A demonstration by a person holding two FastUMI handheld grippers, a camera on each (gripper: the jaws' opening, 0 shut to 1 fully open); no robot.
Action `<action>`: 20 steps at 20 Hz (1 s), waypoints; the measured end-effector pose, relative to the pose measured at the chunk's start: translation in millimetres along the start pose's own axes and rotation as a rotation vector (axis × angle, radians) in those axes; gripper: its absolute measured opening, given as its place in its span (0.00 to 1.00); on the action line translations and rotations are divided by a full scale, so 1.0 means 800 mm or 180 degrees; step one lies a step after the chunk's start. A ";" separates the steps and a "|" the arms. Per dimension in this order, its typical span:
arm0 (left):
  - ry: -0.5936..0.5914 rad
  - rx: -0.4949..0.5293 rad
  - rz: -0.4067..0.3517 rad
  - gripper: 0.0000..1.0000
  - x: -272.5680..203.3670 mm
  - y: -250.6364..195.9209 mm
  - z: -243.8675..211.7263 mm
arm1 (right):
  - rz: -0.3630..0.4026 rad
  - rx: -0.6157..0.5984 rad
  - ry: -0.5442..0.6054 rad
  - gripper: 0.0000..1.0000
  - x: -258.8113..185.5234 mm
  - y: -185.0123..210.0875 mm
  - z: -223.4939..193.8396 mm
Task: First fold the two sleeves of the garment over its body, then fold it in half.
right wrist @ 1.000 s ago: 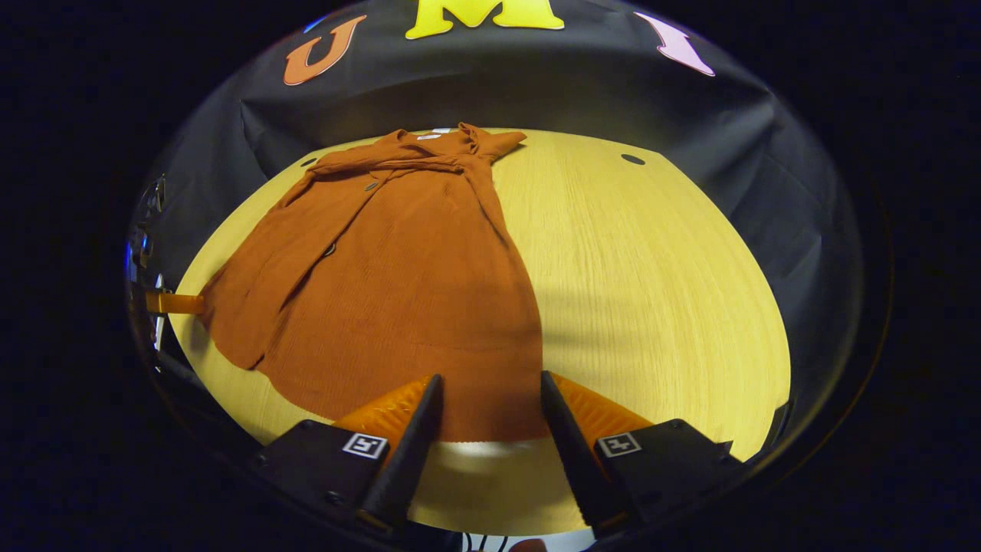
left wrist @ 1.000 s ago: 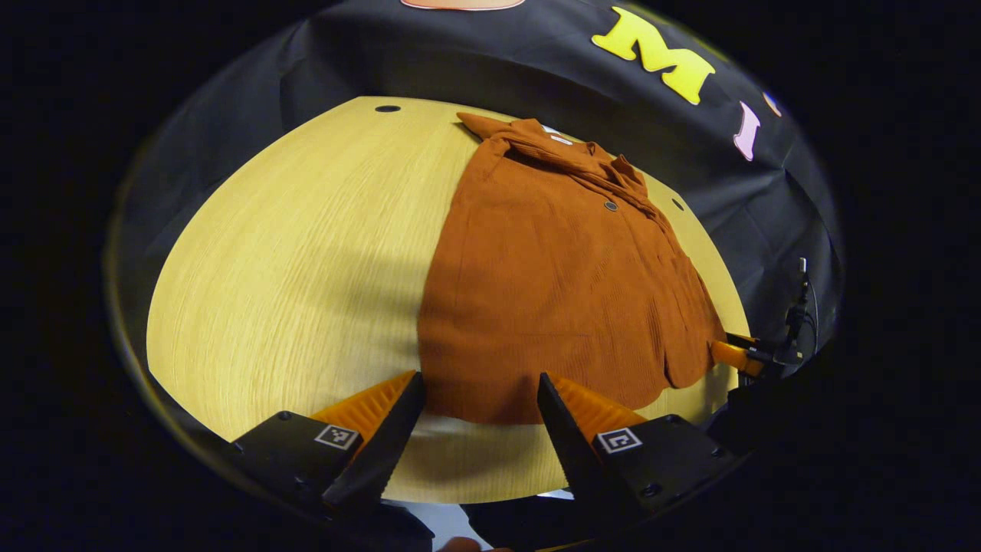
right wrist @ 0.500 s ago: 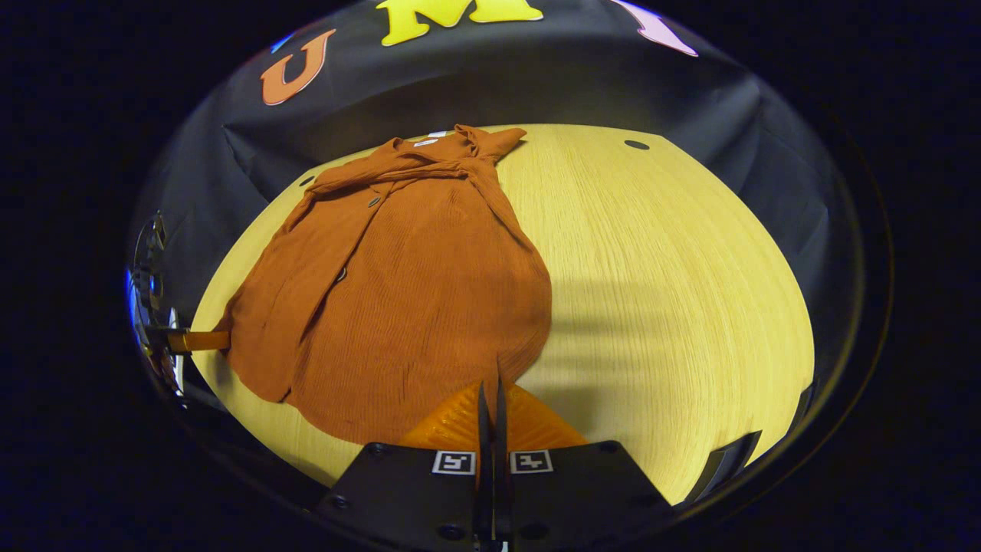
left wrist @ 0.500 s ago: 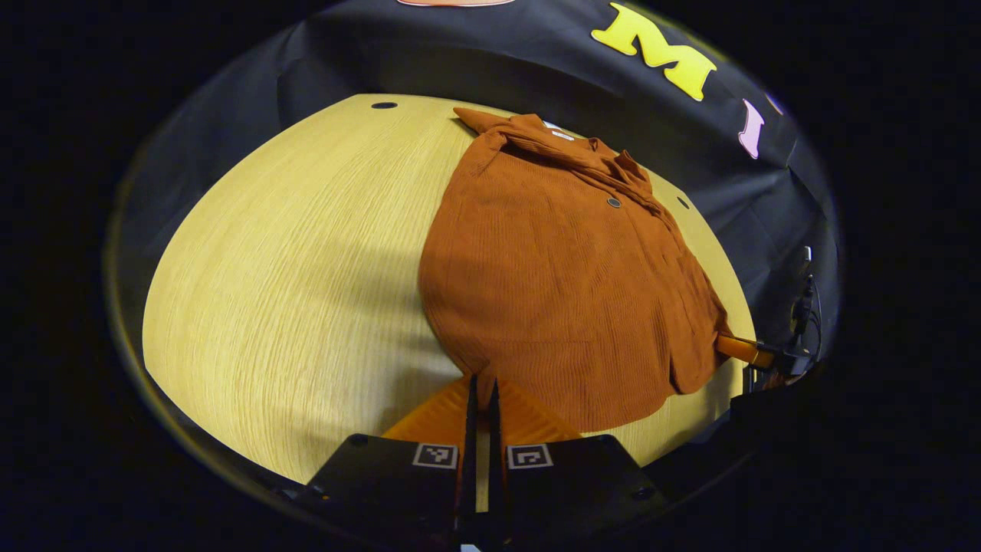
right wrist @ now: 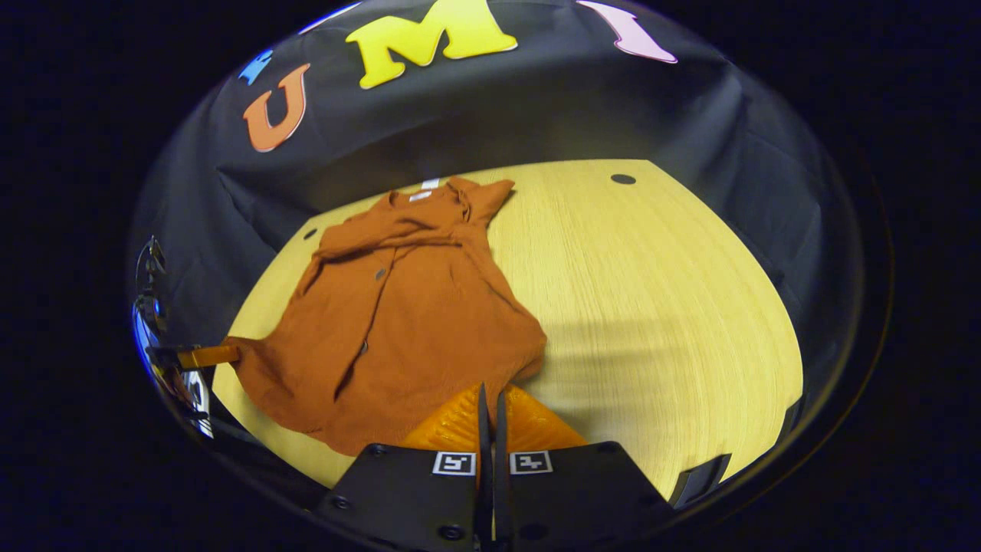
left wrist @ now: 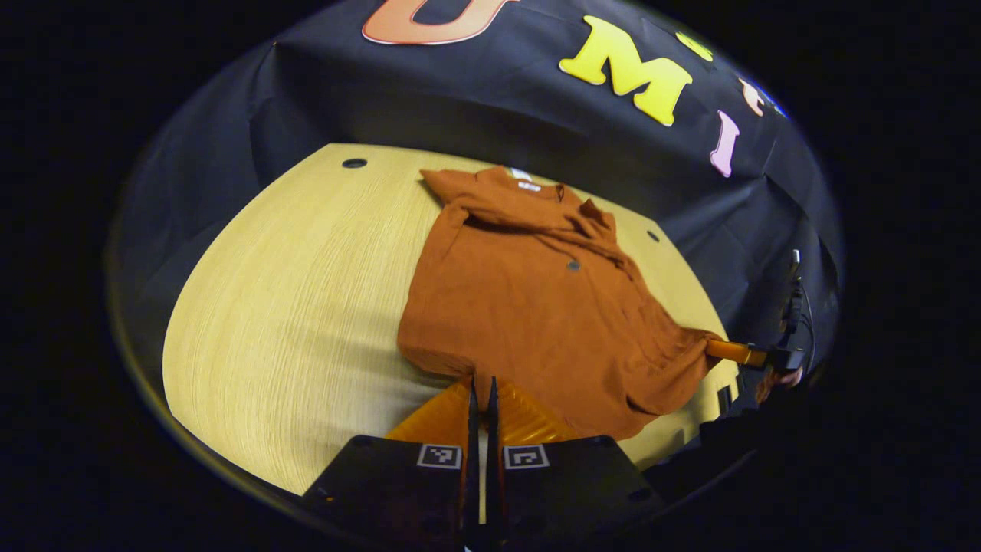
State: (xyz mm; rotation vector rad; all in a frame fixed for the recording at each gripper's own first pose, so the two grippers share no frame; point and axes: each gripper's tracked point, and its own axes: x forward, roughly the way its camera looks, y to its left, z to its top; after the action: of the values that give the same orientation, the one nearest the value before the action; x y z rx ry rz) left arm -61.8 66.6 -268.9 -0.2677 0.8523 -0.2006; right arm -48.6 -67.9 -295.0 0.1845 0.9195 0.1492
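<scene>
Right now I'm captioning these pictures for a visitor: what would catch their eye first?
The rust-orange garment spread on the pale wooden table, collar toward the black cloth wall. Next, both grippers shut on its near hem: the left gripper at one bottom corner, the right gripper at the other, the hem lifted and bunching.

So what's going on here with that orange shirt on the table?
A person is folding the rust-orange shirt on the wooden table with two handheld grippers. The left gripper and the right gripper each have their jaws shut on a bottom corner of the hem, lifted slightly. The sleeves look already tucked over the body, so the fold in half seems next.
</scene>
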 end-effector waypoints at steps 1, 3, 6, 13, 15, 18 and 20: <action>-0.0081 0.0005 -0.0017 0.06 -0.001 -0.004 0.017 | 0.0008 0.0060 -0.0047 0.02 0.000 0.002 0.017; -0.0240 0.0038 -0.0037 0.06 -0.001 -0.008 0.054 | 0.0042 0.0159 -0.0159 0.02 0.004 0.011 0.054; -0.0395 0.0018 -0.0115 0.06 0.002 -0.016 0.111 | 0.0097 0.0102 -0.0342 0.02 0.007 0.025 0.111; -0.0915 0.0200 -0.0149 0.06 0.033 -0.019 0.289 | 0.0301 -0.0344 -0.0774 0.01 0.044 0.071 0.275; -0.1023 0.0202 -0.0208 0.06 0.045 -0.019 0.336 | 0.0351 -0.0413 -0.0898 0.01 0.063 0.085 0.322; -0.1049 0.0275 -0.0267 0.06 0.090 -0.017 0.392 | 0.0339 -0.0561 -0.1052 0.01 0.103 0.100 0.380; -0.1053 0.0384 -0.0265 0.06 0.134 -0.011 0.428 | 0.0306 -0.0701 -0.1075 0.01 0.146 0.108 0.406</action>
State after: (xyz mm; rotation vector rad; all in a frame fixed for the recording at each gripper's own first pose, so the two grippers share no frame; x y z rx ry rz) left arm 267.7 80.3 -127.8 -0.2159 0.4996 -0.2759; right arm 277.0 9.4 -173.7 0.0466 0.5530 0.2973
